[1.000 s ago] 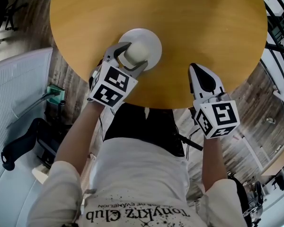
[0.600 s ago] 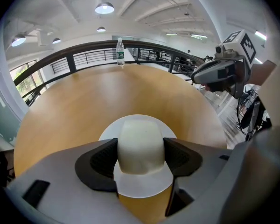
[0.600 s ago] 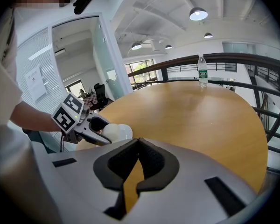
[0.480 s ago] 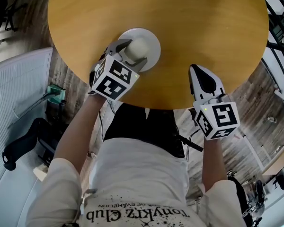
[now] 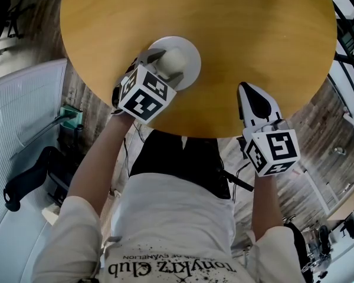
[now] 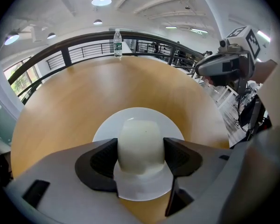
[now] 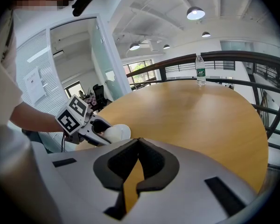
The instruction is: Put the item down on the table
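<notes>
A white cup (image 5: 175, 59) stands on a white saucer (image 5: 192, 49) near the front left of the round wooden table (image 5: 224, 28). My left gripper (image 5: 167, 65) is shut on the white cup, one dark pad against each side of the cup (image 6: 141, 143), with the saucer (image 6: 130, 113) spread under it. My right gripper (image 5: 248, 93) hovers over the table's near edge at the right, shut with nothing between its jaws (image 7: 139, 143). From the right gripper view, the left gripper (image 7: 95, 125) and the cup (image 7: 114, 133) show at the left.
A water bottle (image 6: 117, 43) stands at the table's far edge, with a dark railing (image 7: 252, 59) behind it. Beside the table on the left are a black chair (image 5: 23, 175) and a white ribbed surface (image 5: 17, 99). The wooden floor lies below on the right.
My left gripper has edged slightly forward and turned a little around the cup. The cup, saucer and right gripper have barely moved.
</notes>
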Available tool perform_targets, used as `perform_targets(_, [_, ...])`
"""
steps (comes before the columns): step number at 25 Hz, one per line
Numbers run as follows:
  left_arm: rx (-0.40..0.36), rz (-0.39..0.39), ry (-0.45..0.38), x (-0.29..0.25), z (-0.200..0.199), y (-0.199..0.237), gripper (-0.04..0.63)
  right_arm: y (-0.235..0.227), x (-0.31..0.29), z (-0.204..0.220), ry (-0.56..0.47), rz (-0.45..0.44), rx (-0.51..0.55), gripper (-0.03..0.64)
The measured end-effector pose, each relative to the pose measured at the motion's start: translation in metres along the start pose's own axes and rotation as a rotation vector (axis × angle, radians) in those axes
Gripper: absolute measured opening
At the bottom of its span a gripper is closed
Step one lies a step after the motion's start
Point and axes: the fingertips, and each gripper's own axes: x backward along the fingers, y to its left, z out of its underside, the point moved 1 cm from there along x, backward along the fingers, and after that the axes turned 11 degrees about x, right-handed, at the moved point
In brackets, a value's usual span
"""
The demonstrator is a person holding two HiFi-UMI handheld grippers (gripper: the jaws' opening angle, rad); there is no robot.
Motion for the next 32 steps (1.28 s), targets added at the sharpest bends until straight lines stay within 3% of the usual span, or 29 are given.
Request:
perform_targets(14, [-0.072,-0.005,0.001,0.000,0.001,0.000,0.316,0.001,-0.004,-0.001,0.000,-0.008,-0.015,0.020])
perform_targets(22, [-0.066,0.032,0.000,0.000,0.002,-0.001,0.326,-0.001,-0.001,-0.002,-0.004,-0.008,-0.017,0.020])
perform_targets(32, [-0.040,0.020,-0.043,0.022,-0.003,0.000,0.331,0.004,0.006,-0.007,-0.004,-0.018,0.009,0.020])
